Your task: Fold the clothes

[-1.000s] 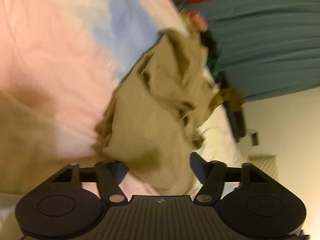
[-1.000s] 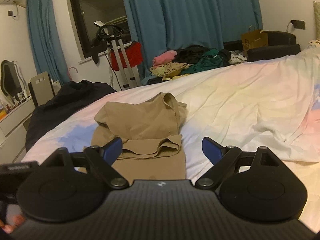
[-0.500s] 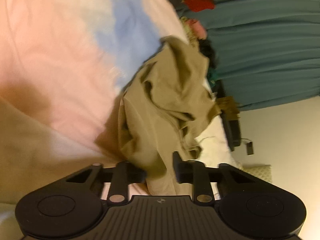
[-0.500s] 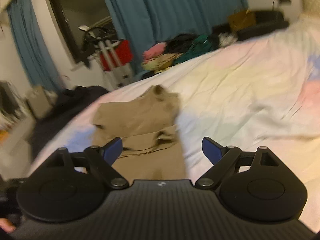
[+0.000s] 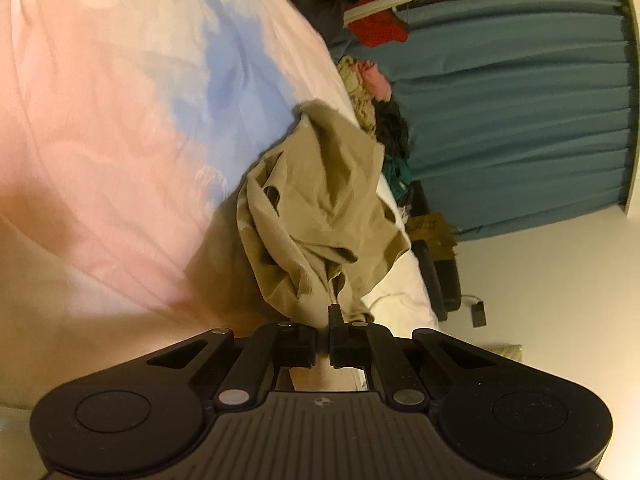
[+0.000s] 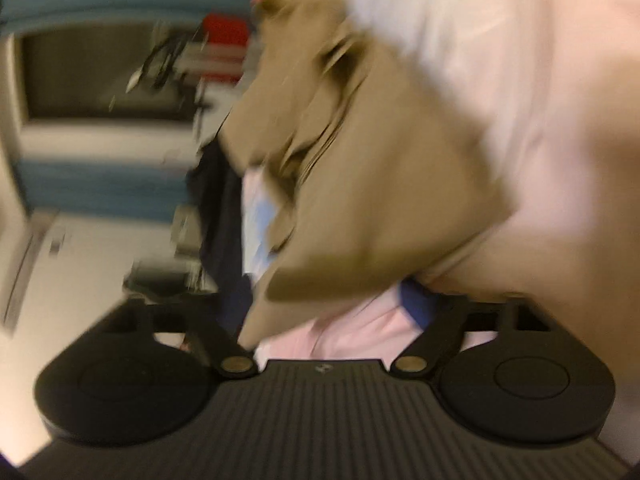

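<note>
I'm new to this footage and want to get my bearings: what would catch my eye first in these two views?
The crumpled tan garment stands out mid-frame in the left wrist view, lying on the pink-and-blue bedsheet, with the left gripper pinched shut on its near edge. Behind it, teal curtains fill the right side. The right wrist view is heavily blurred; the right gripper has been closing, with tan cloth between its jaws.

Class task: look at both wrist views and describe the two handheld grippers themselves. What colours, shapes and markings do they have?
The left gripper has a matte black ribbed body, two round black discs at the sides, silver rivets on angled link arms and a small round mark at the centre. The right gripper is built the same, though blurred; a blue pad shows on one finger.
</note>
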`<control>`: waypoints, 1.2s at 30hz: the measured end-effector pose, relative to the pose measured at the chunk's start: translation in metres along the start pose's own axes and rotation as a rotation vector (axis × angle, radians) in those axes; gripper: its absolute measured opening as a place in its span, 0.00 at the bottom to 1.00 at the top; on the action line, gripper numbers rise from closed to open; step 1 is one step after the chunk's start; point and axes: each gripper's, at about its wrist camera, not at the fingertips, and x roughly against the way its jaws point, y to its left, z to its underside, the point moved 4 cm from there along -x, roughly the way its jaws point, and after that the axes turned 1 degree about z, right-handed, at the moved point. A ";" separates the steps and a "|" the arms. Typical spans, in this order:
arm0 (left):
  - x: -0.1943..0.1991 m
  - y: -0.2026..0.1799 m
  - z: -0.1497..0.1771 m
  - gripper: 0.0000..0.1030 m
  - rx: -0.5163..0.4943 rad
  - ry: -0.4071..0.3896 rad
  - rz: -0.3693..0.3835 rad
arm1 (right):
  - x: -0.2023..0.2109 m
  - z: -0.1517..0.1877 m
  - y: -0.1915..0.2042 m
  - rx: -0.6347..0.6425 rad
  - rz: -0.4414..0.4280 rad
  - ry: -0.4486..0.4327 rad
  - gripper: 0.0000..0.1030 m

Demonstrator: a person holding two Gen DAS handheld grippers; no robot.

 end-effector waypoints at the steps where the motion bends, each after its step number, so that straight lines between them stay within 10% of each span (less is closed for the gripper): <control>1: 0.000 0.000 0.000 0.05 -0.002 -0.001 -0.003 | 0.005 -0.004 -0.004 -0.004 0.027 -0.043 0.58; 7: 0.005 -0.003 0.001 0.05 -0.003 0.003 0.001 | 0.021 -0.011 -0.010 0.028 0.098 -0.175 0.16; 22: 0.087 -0.043 0.042 0.04 -0.199 -0.044 0.043 | 0.092 0.019 0.040 0.253 0.028 -0.269 0.11; 36: 0.182 -0.031 0.110 0.04 -0.057 -0.011 0.065 | 0.207 0.079 0.058 0.403 -0.028 -0.377 0.10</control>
